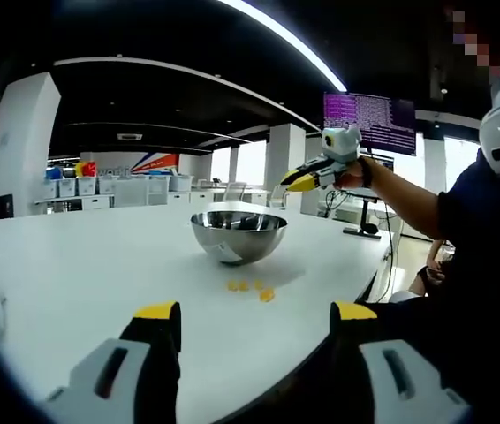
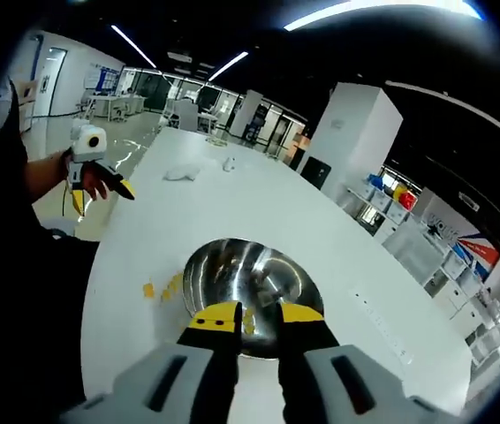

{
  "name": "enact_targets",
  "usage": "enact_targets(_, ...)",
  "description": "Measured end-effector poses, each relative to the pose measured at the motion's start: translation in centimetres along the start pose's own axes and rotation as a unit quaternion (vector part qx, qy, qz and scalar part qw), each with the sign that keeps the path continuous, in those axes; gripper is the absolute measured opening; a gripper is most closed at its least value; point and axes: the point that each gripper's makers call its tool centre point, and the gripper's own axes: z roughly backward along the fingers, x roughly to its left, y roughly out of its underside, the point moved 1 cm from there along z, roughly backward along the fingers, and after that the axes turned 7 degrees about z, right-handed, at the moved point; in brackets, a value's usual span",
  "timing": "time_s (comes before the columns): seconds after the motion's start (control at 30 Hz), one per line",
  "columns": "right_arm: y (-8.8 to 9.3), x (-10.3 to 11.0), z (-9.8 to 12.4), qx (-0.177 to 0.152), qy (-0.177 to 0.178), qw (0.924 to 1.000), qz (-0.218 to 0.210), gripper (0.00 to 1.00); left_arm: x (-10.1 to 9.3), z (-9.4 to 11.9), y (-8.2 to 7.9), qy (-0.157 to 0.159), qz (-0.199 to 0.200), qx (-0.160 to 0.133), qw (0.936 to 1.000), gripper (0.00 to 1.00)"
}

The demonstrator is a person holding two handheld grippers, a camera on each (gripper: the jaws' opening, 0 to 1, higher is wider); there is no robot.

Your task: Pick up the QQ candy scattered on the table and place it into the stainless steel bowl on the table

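While several candies [image 1: 250, 288] lie on the worktop [image 1: 82, 265] just beside the bowl [image 1: 238, 234], we judge most of the job remains. Our right tool [image 2: 257, 314] hangs above the bowl, jaws slightly apart, and we cannot tell if it grips candy. Our left tool [image 1: 255, 314] is spread wide. We read no writing.

One steel bowl [image 1: 238, 236], three or four candies [image 1: 252, 288], two claws [image 1: 254, 320].
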Motion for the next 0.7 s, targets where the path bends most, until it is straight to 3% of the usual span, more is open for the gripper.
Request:
enact_targets(0.17, 1.4, 1.6, 3.3, -0.034, 0.031, 0.9983, -0.036, 0.16, -0.6, -0.2, -0.1, 0.004, -0.003, 0.001, 1.0000, 0.68)
enact_targets(0.27, 2.1, 3.5, 4.5, -0.064, 0.046, 0.9942, -0.073, 0.16, -0.9, -0.5, -0.2, 0.006, -0.005, 0.002, 1.0000, 0.68)
enact_targets(0.37, 2.8, 5.5, 5.3, -0.080, 0.048, 0.9925, -0.080, 0.16, -1.5, -0.8, -0.2, 0.010, -0.010, 0.005, 0.9999, 0.68)
enact_targets(0.53, 3.7, 8.9, 5.6, -0.119, 0.041, 0.9859, -0.110, 0.16, -2.1, -1.2, -0.1, 0.013, -0.014, 0.012, 0.9997, 0.68)
enact_targets(0.7, 5.0, 10.6, 5.2, -0.123, 0.035, 0.9841, -0.123, 0.16, -2.8, -1.5, 0.1, 0.020, -0.021, 0.022, 0.9994, 0.68)
